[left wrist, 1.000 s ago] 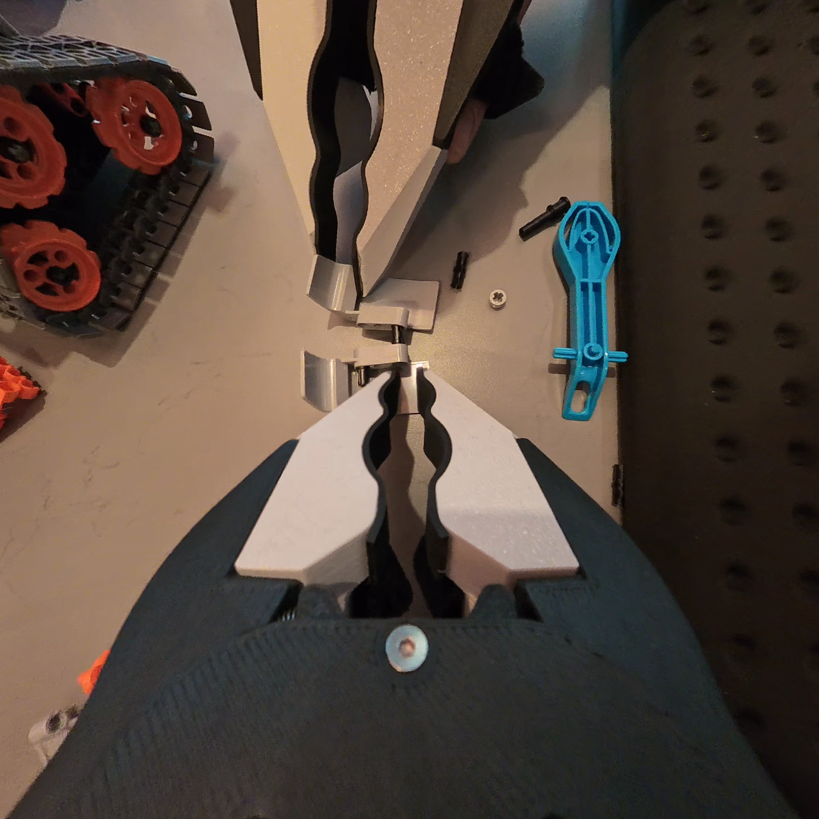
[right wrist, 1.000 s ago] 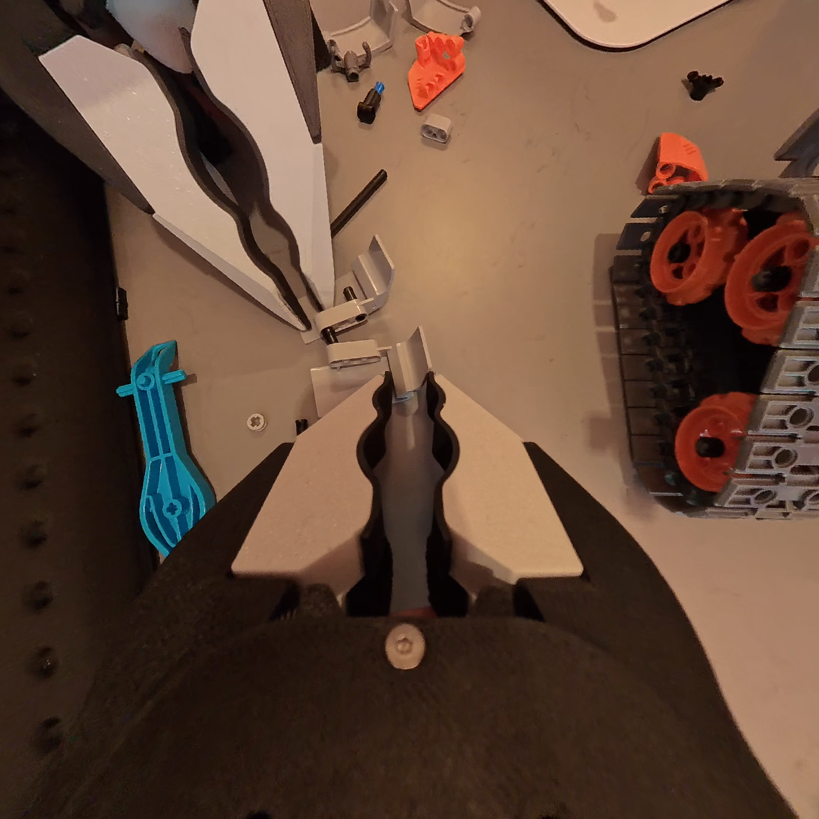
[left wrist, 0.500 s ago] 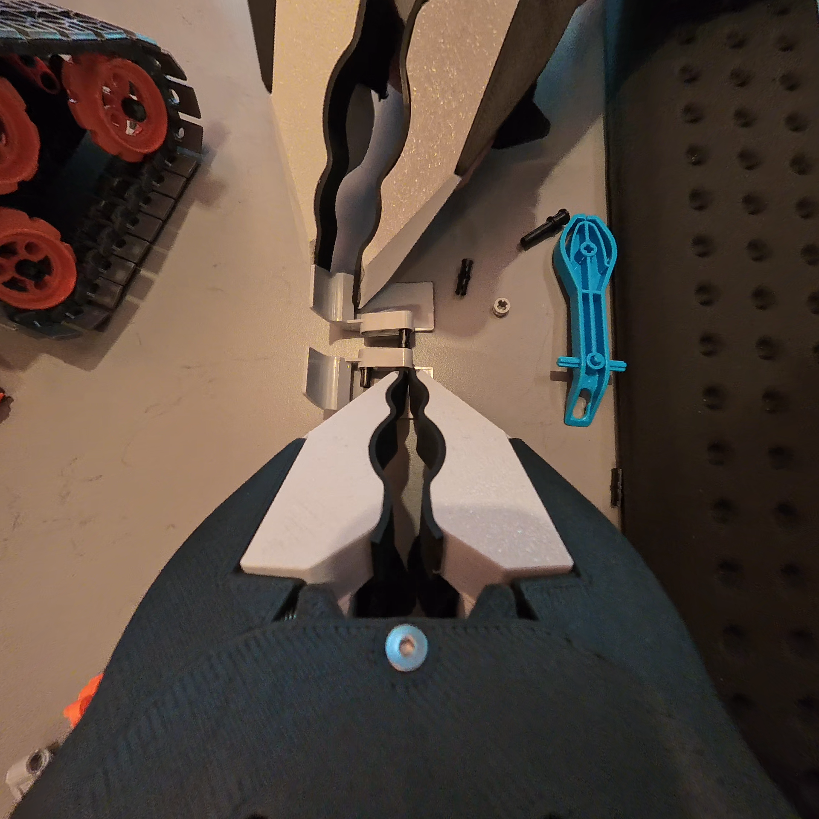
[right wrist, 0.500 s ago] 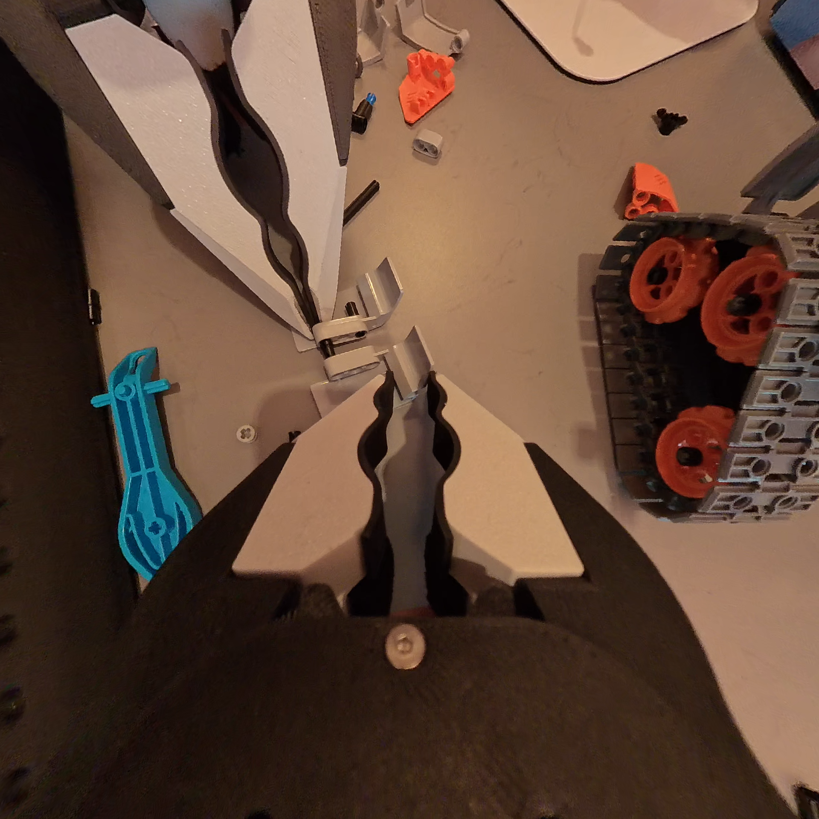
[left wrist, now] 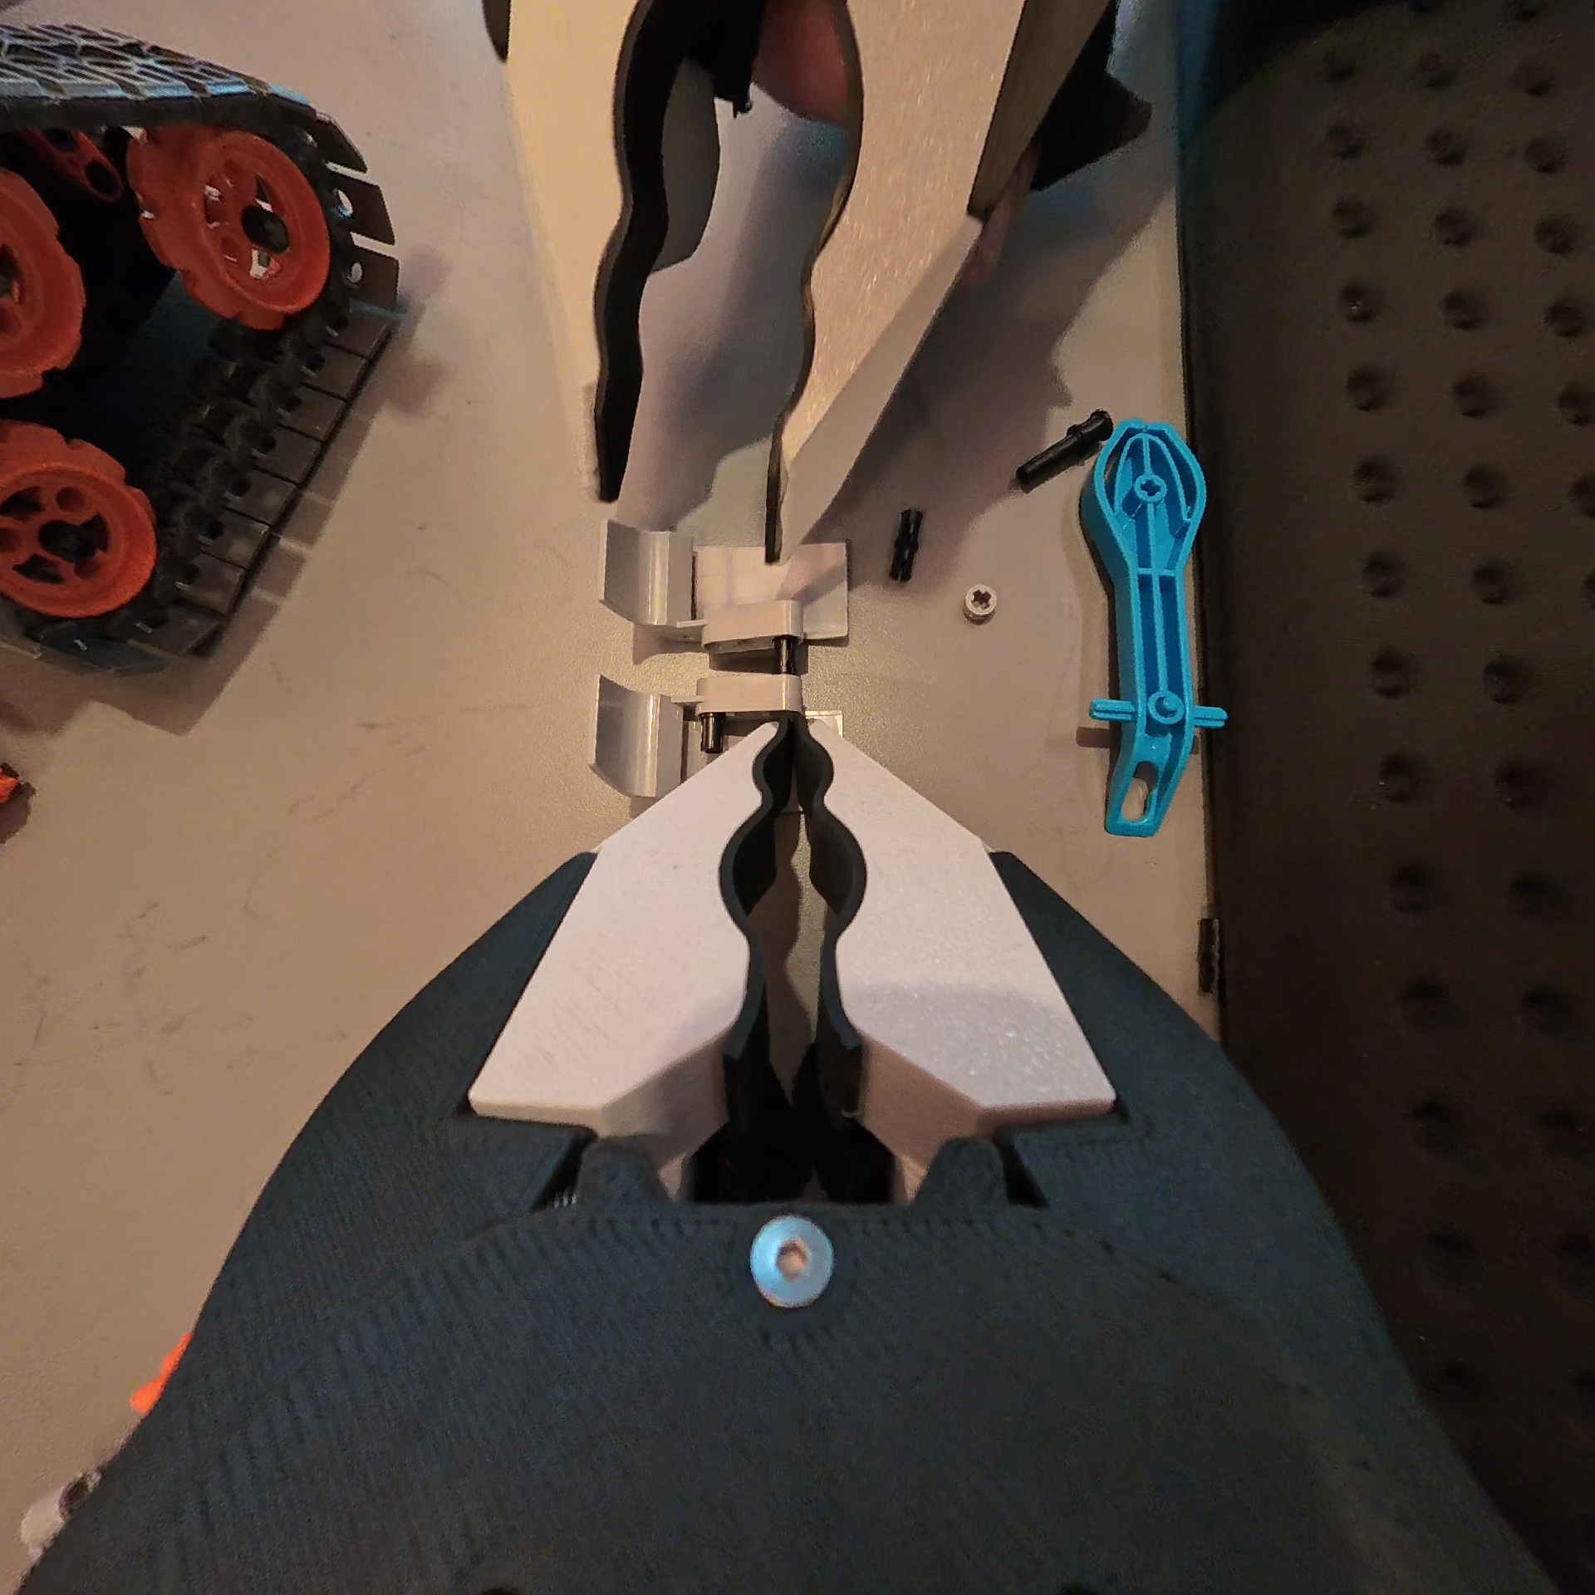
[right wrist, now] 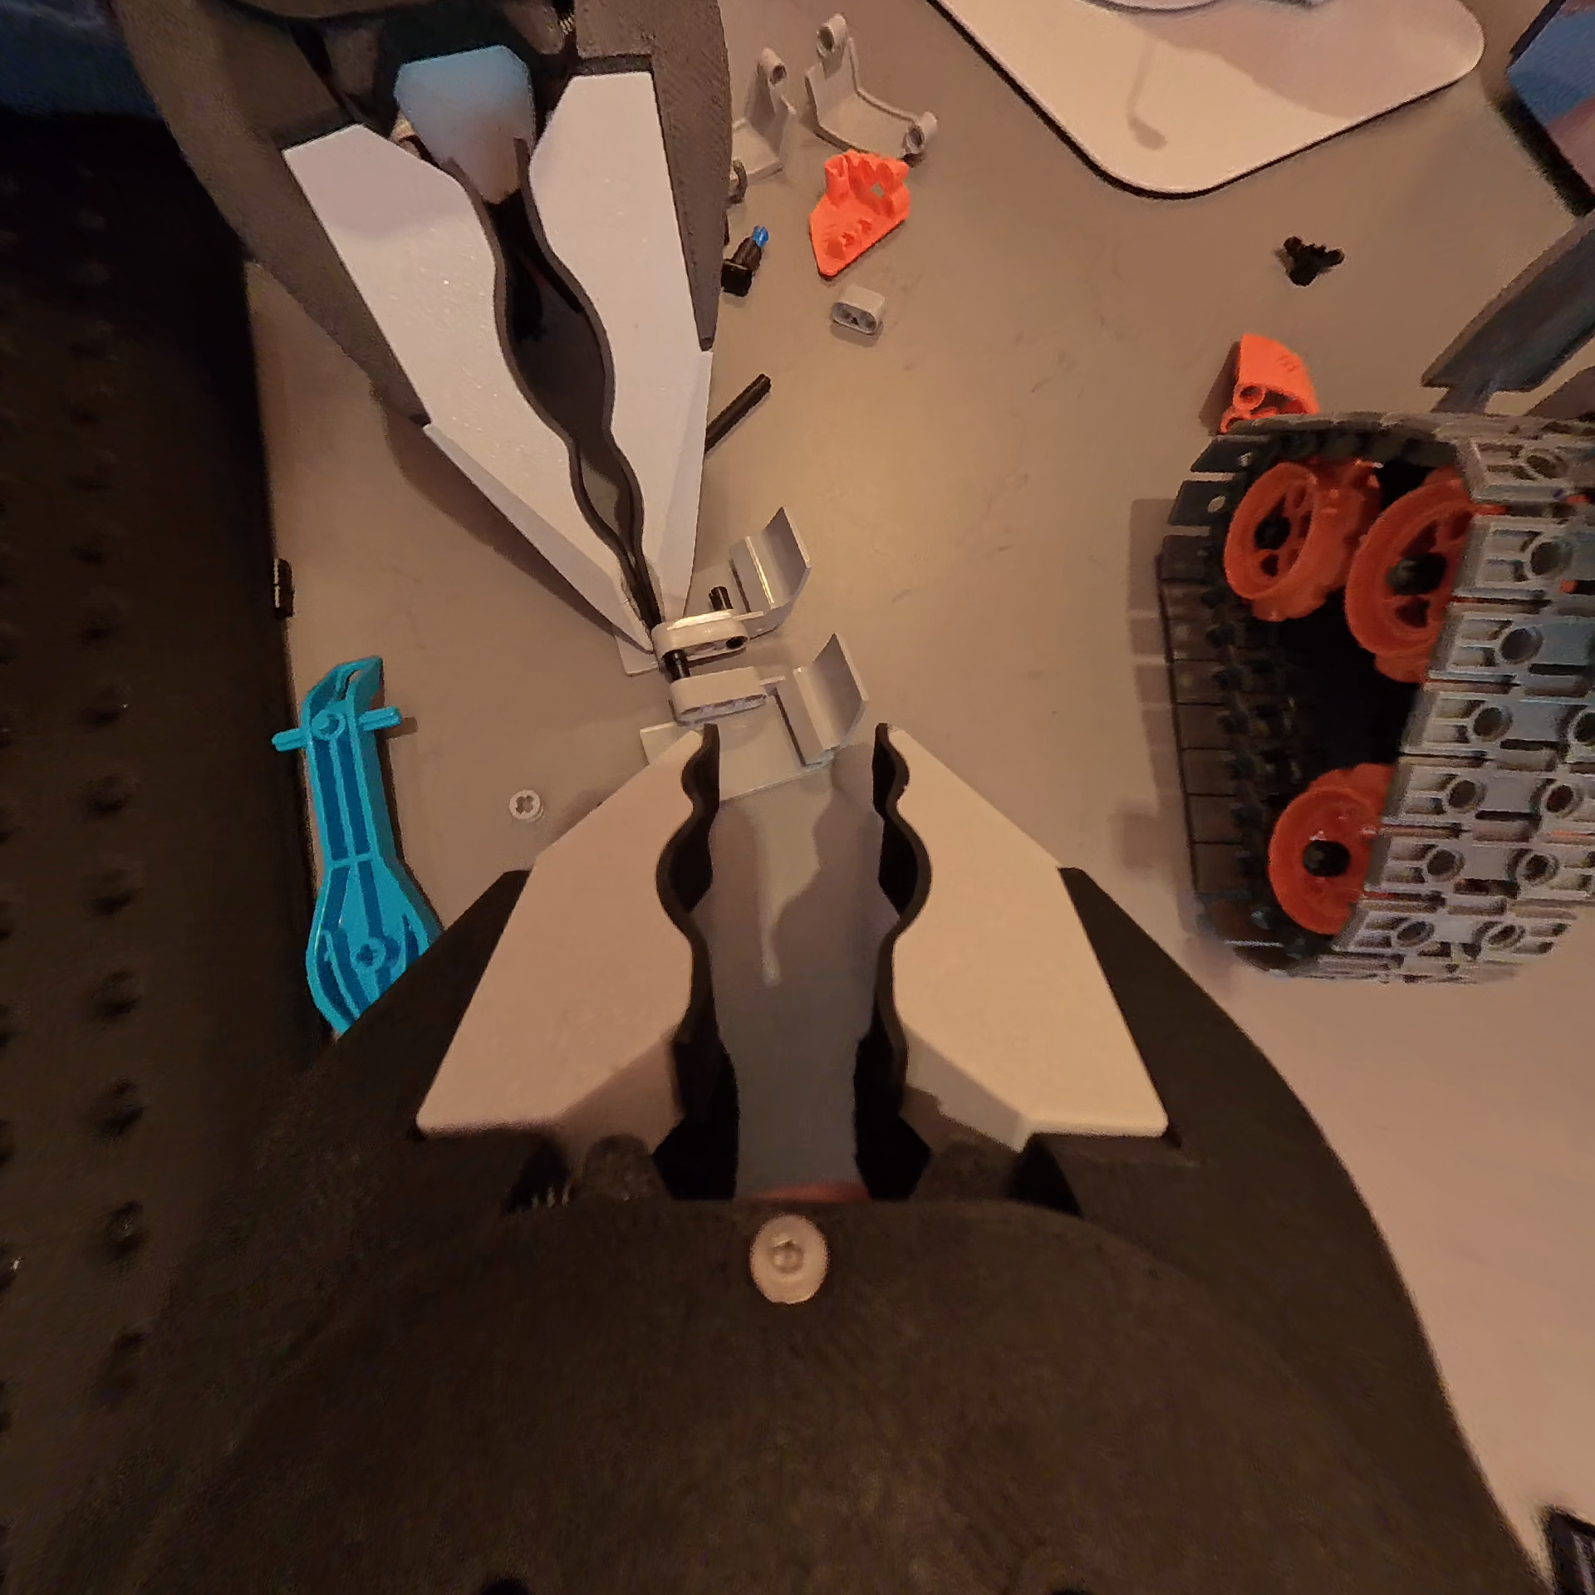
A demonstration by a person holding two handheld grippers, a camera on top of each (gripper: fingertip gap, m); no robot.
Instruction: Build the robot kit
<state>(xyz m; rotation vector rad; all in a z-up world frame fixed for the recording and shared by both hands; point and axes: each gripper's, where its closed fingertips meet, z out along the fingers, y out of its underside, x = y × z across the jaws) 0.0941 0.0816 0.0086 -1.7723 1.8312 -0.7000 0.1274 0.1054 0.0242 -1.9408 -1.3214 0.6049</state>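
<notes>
Between both grippers, grey bracket assembly (left wrist: 734,639)

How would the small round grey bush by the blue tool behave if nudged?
The bush is tiny and looks like hard plastic, so probably very light and stiff. It appears to rest on a flat end on the table, so it would likely slide; tipped onto its side, it could roll toward the blue tool.

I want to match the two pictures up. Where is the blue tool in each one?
Left wrist view: the blue tool lies at the right, by the dark dotted mat.
Right wrist view: the blue tool lies at the left, partly behind the gripper's black body.
Shared landmark: the small white round piece lies close beside it in both.
</notes>
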